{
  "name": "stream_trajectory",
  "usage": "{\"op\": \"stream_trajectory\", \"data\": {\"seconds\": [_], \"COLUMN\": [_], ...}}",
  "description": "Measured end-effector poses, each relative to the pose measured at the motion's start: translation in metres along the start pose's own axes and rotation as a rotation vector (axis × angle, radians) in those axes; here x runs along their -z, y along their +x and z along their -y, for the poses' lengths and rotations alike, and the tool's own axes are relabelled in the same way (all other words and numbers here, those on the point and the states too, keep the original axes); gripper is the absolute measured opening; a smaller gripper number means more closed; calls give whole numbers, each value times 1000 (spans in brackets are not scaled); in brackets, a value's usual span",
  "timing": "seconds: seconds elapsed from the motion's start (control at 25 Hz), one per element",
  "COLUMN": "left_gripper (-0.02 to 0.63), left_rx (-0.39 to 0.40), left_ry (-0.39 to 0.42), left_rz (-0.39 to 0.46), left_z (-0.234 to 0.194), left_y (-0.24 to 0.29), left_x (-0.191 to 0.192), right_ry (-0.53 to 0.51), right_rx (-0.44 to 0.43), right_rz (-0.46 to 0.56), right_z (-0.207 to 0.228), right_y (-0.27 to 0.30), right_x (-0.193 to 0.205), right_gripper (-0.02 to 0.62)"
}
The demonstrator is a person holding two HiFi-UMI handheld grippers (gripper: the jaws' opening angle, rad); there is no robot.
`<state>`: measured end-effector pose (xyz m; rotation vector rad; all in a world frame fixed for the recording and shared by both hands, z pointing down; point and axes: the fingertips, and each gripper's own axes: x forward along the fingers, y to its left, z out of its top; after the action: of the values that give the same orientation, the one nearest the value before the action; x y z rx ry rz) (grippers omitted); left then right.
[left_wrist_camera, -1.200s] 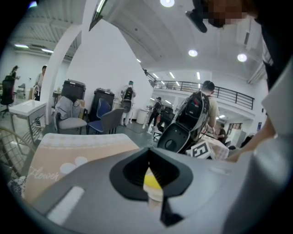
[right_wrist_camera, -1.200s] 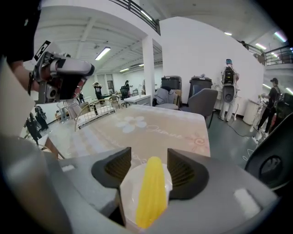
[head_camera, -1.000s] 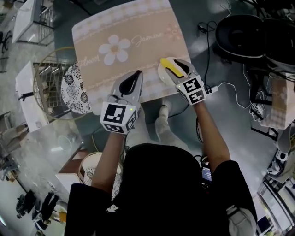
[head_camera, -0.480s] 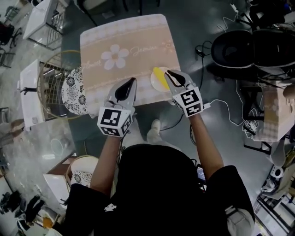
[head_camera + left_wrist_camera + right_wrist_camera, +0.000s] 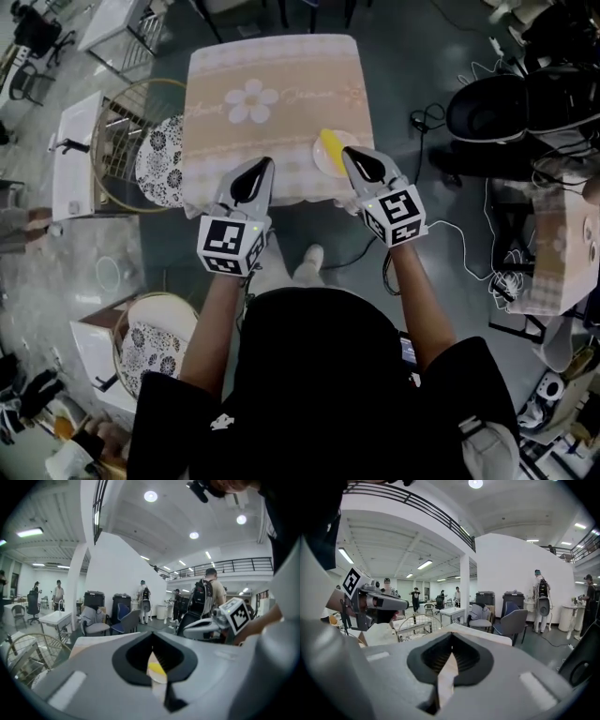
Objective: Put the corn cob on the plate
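Note:
The yellow corn cob (image 5: pixel 329 147) lies on a small white plate (image 5: pixel 323 166) near the front right corner of the cloth-covered table (image 5: pixel 272 112). My right gripper (image 5: pixel 348 153) hovers just off the plate's right side, clear of the cob. Its jaws have just been closing and now stand shut with nothing between them (image 5: pixel 451 635). My left gripper (image 5: pixel 263 162) hangs over the table's front edge, shut and empty (image 5: pixel 151 634). Past its tips in the left gripper view, the corn cob (image 5: pixel 155 669) shows as a yellow patch.
A round wire basket (image 5: pixel 117 131) and a black-and-white patterned cushion (image 5: pixel 157 159) stand left of the table. Black chairs (image 5: pixel 502 103) and cables (image 5: pixel 441 230) lie to the right. The person's feet (image 5: pixel 309 258) are below the table edge. Several people stand in the hall behind.
The right gripper let go of the corn cob, drew back off the plate and shut. Both grippers rose and pulled toward the person. The cob stays on the plate.

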<state>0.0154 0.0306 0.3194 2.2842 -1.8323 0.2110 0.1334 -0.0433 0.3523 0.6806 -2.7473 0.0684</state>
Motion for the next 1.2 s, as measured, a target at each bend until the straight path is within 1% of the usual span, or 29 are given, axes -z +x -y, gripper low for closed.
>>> {"op": "stream_trajectory", "data": {"seconds": [0.24, 0.6, 0.92, 1.2], "left_gripper": [9, 8, 8, 9], "left_rx": [-50, -86, -95, -78], "left_ry": [51, 73, 57, 69], "left_rz": [1, -2, 8, 41], "left_z": [4, 1, -6, -9], "left_y": [-35, -69, -88, -113], "left_x": [-1, 0, 5, -6], "right_ry": [-3, 1, -1, 11], "right_rx": [-61, -108, -114, -106], "right_rz": [60, 111, 115, 142], "right_z": [-34, -71, -92, -118], "right_y": [-14, -20, -25, -33], "right_x": [-21, -43, -49, -69], "right_gripper": [3, 3, 3, 2]}}
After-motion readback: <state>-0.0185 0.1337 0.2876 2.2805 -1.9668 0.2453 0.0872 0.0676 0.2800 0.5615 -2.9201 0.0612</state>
